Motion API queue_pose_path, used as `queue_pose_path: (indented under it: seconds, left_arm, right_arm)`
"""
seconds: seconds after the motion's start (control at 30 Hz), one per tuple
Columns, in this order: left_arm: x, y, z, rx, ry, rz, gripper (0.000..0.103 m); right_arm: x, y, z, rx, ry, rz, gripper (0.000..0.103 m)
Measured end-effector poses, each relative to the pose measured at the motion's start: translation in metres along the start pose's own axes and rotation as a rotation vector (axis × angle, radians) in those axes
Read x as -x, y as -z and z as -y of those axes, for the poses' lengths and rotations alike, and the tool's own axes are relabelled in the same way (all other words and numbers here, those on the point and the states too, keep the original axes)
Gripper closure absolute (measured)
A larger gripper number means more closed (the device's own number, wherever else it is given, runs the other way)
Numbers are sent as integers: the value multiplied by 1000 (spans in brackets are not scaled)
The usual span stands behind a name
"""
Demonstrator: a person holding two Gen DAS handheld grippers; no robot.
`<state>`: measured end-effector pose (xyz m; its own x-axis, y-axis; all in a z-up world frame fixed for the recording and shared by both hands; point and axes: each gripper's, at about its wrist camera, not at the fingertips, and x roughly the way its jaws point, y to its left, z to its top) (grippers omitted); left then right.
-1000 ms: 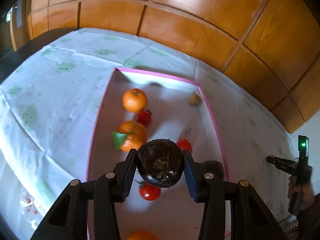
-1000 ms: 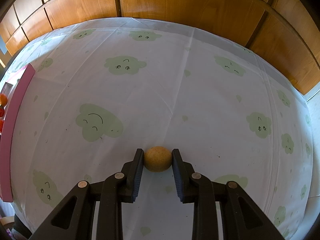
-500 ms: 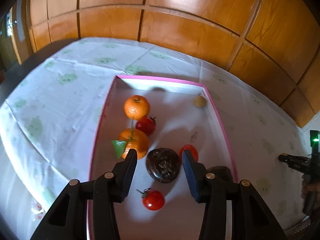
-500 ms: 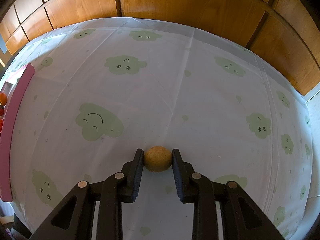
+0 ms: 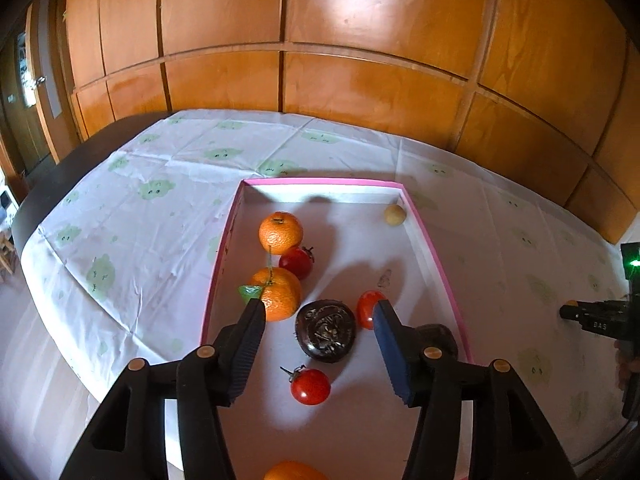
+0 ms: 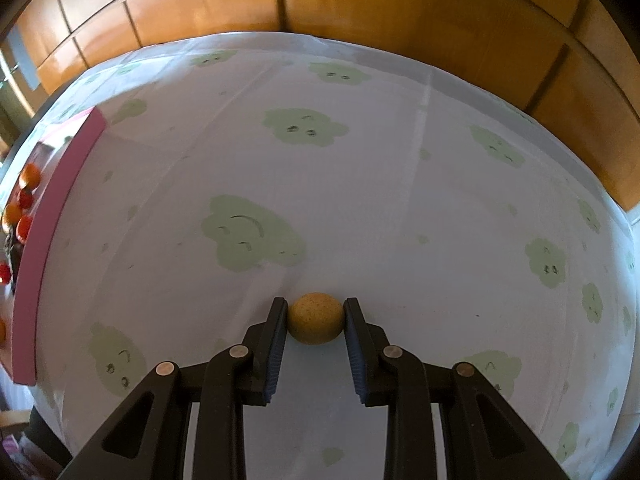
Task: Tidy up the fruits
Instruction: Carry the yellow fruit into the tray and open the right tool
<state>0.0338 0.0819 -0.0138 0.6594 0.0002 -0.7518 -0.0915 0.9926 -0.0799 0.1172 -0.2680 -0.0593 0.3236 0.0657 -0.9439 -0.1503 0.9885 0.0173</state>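
In the left wrist view, the left claw (image 5: pixel 319 314) hangs over the pink-rimmed tray (image 5: pixel 436 268), which lies on the counter (image 5: pixel 160 240) under a white cloth printed with green clouds. Its jaws are opening, and nothing is pinched: the dark purple fruit (image 5: pixel 325 336) lies on the tray floor in the lower middle of the frame, seen in the gap between the fingers but clear of both pads. Just left of it sits an orange with a green leaf (image 5: pixel 277 294), and above that a second orange (image 5: pixel 281 232) with a red tomato (image 5: pixel 296 263) touching the pair. Another tomato (image 5: pixel 366 308) lies just right of the dark fruit, partly behind the right finger, and a stemmed tomato (image 5: pixel 310 386) lies below it. A small tan fruit (image 5: pixel 395 214) rests in the tray's upper right corner. A third orange (image 5: pixel 292 471) peeks in at the bottom edge.

In the right wrist view, the right claw (image 6: pixel 316 320) pinches a small round tan fruit (image 6: pixel 316 322) between its pads, low in the middle of the frame, down at the cloth. The tray's pink wall shows at the left edge, well apart from it.
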Motion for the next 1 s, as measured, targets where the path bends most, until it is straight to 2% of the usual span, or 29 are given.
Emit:
queue_pose_path:
  seconds: [0.5, 0.67, 1.0]
  left_arm:
    - [8, 8, 5, -13, 24, 21, 44]
    - [8, 9, 2, -3, 22, 18, 44]
    - [10, 10, -10, 19, 18, 27, 44]
  right_arm:
    - [1, 1, -10, 19, -47, -18, 75]
    - [8, 3, -34, 58, -102, -12, 75]
    - [45, 4, -103, 163, -281, 76, 75]
